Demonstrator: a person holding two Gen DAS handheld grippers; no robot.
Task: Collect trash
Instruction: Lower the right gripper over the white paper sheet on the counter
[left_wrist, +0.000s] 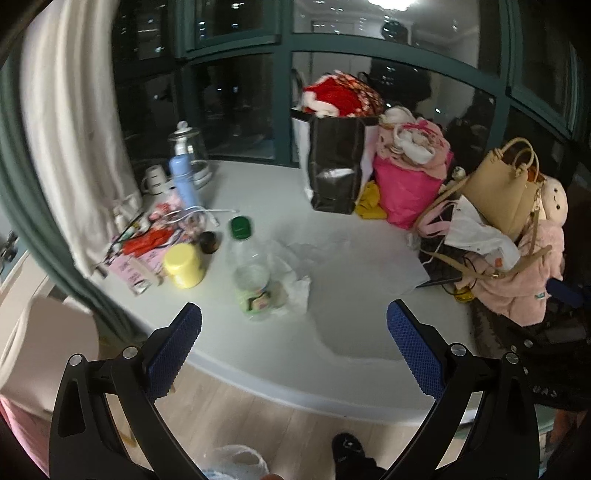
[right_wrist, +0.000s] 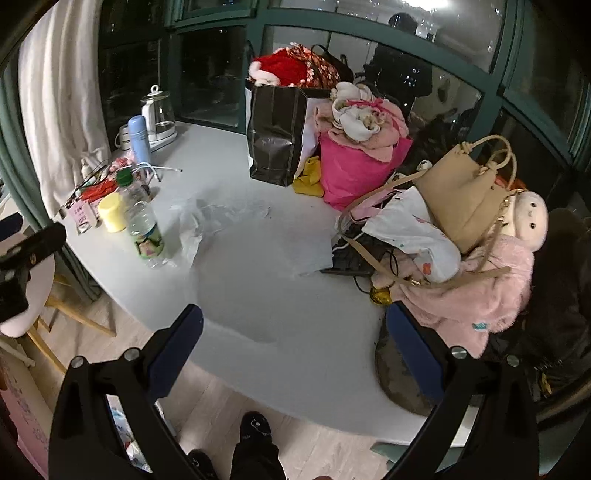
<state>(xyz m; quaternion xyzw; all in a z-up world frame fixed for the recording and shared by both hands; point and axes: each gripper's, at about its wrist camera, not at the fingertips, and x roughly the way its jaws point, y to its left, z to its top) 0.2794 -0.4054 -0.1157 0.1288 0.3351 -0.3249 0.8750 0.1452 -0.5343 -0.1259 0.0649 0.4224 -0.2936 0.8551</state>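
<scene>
An empty clear plastic bottle (left_wrist: 249, 269) (right_wrist: 142, 219) with a green cap stands on the pale round table (left_wrist: 295, 339) (right_wrist: 280, 354). Crumpled clear plastic wrap (left_wrist: 295, 266) (right_wrist: 207, 221) lies beside it to the right. My left gripper (left_wrist: 293, 317) is open, hovering over the table's near edge just short of the bottle. My right gripper (right_wrist: 295, 317) is also open, above the bare middle of the table, with nothing between its blue pads. A white trash bag (left_wrist: 240, 461) sits on the floor below.
A yellow jar (left_wrist: 183, 265), blue flask (left_wrist: 183, 181), kettle (left_wrist: 186, 151) and small clutter sit at the left. A black paper bag (left_wrist: 334, 162), pink bag (left_wrist: 406, 192), beige handbag (left_wrist: 502, 192) and pink clothes (right_wrist: 469, 295) crowd the back and right. Feet (right_wrist: 255, 432) stand on the wood floor.
</scene>
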